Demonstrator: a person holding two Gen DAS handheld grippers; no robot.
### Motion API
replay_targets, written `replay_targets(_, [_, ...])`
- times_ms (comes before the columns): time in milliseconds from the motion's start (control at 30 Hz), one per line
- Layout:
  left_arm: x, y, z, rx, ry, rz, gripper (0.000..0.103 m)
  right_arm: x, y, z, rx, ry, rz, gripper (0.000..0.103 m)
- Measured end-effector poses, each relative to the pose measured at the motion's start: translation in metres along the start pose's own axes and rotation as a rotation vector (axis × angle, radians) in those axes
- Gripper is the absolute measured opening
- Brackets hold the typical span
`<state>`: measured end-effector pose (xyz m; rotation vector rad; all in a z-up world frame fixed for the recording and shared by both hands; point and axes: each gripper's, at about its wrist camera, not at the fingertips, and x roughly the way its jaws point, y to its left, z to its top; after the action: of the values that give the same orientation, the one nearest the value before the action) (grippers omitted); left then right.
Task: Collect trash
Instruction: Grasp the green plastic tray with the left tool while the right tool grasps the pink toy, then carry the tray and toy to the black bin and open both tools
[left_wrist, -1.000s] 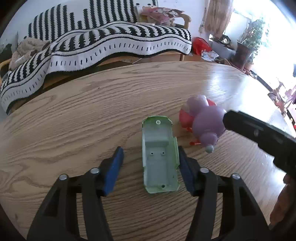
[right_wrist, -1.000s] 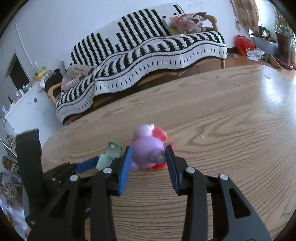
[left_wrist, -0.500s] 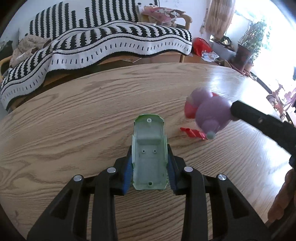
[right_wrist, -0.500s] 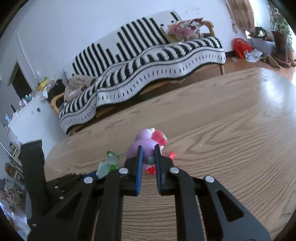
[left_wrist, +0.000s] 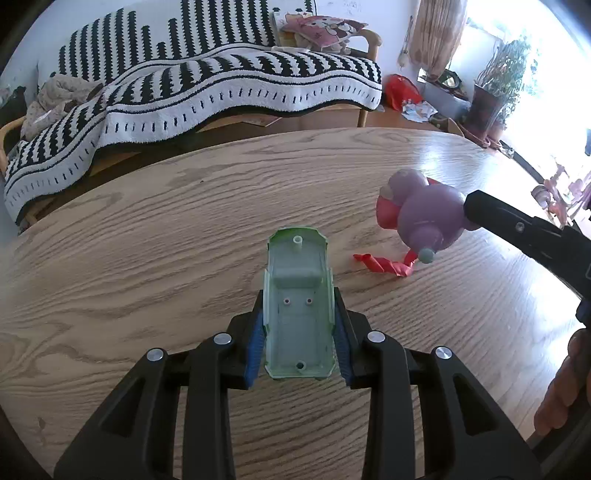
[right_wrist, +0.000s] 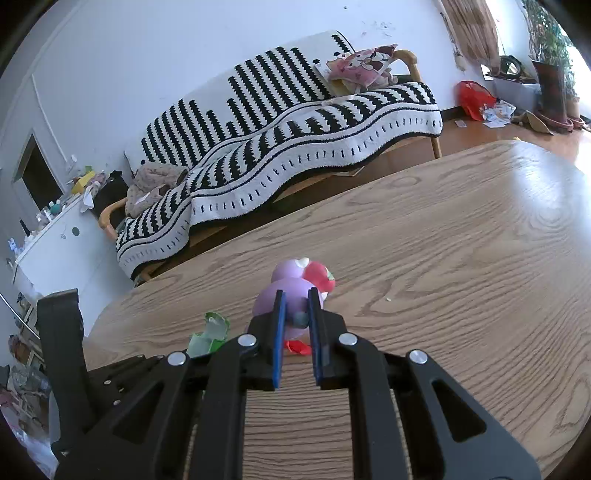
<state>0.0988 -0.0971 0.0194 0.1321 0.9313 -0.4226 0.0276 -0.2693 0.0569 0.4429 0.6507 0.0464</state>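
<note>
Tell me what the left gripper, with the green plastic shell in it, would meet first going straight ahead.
Probably bare wooden table: the left gripper points past the green plastic shell, and the purple toy sits well right.

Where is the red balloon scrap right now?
In the left wrist view, the red balloon scrap lies on the wooden table, right of the green plastic shell and just below the purple toy.

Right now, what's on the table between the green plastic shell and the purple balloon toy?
In the left wrist view, a deflated red balloon scrap lies on the wooden table between the green plastic shell and the purple balloon toy; otherwise bare wood.
</note>
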Motion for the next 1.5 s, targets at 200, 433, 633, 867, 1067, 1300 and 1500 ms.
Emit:
replay_targets(200, [-0.005, -0.002, -0.002, 0.008, 0.003, 0.016, 0.032, -0.001, 0.001, -0.001, -0.002, 0.010, 0.002, 0.013])
replay_targets(433, [-0.021, -0.005, -0.004, 0.017, -0.013, 0.035, 0.032, -0.017, 0.010, 0.005, -0.036, -0.004, -0.005, 0.013])
replay_targets(633, [-0.069, -0.034, -0.022, 0.026, -0.080, -0.005, 0.032, -0.068, 0.005, 0.010, 0.007, -0.080, 0.030, 0.013])
replay_targets(867, [-0.132, -0.133, -0.065, 0.132, -0.067, -0.196, 0.032, -0.198, -0.044, -0.010, 0.058, -0.197, -0.042, 0.012])
replay_targets(1067, [-0.172, -0.233, -0.102, 0.229, -0.023, -0.375, 0.032, -0.316, -0.105, -0.054, 0.092, -0.255, -0.193, 0.012])
replay_targets(1300, [-0.150, -0.337, -0.173, 0.340, 0.203, -0.504, 0.032, -0.396, -0.178, -0.132, 0.180, -0.213, -0.326, 0.013])
replay_targets(1500, [-0.105, -0.388, -0.235, 0.438, 0.370, -0.477, 0.032, -0.388, -0.236, -0.216, 0.276, -0.038, -0.400, 0.013])
